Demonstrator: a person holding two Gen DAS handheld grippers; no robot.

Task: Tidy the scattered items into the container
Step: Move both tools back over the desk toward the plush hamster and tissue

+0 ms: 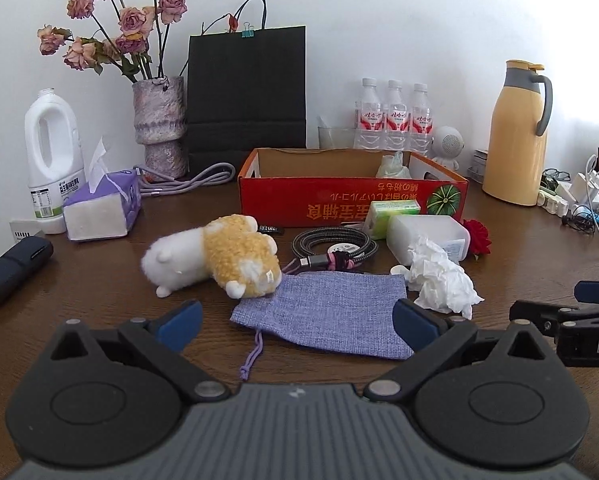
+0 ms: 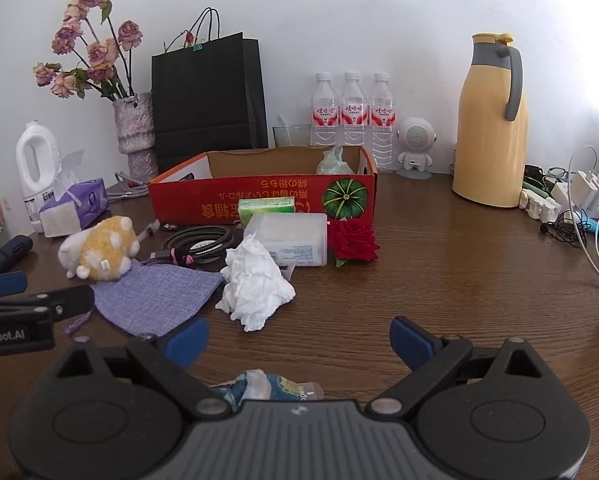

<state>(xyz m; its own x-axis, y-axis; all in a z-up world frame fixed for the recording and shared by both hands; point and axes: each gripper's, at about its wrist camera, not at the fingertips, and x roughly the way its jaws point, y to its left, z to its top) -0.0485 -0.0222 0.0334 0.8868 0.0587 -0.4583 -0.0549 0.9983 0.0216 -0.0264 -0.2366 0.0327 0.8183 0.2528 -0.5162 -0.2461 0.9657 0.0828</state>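
Observation:
A red cardboard box (image 1: pixel 351 200) (image 2: pixel 259 200) stands mid-table with a pale green bag (image 1: pixel 393 164) inside. In front lie a plush hamster (image 1: pixel 219 258) (image 2: pixel 99 252), a purple cloth pouch (image 1: pixel 327 312) (image 2: pixel 155 296), a coiled cable (image 1: pixel 333 246) (image 2: pixel 197 242), a crumpled tissue (image 1: pixel 439 280) (image 2: pixel 255 284), a white plastic box (image 1: pixel 427 236) (image 2: pixel 295 240), a green packet (image 1: pixel 393 210) (image 2: pixel 265 206) and a red rose (image 1: pixel 477 238) (image 2: pixel 353 240). My left gripper (image 1: pixel 297 320) is open over the pouch's near edge. My right gripper (image 2: pixel 299 340) is open and empty, near the tissue, above a crumpled wrapper (image 2: pixel 267 386).
Along the back stand a white jug (image 1: pixel 51 160), tissue pack (image 1: pixel 103 208), flower vase (image 1: pixel 161 124), black bag (image 1: pixel 247 96), water bottles (image 1: pixel 395 120), speaker figure (image 2: pixel 415 148) and yellow thermos (image 2: pixel 491 120). Chargers and cables (image 2: pixel 579 204) lie right. A dark case (image 1: pixel 15 264) lies left.

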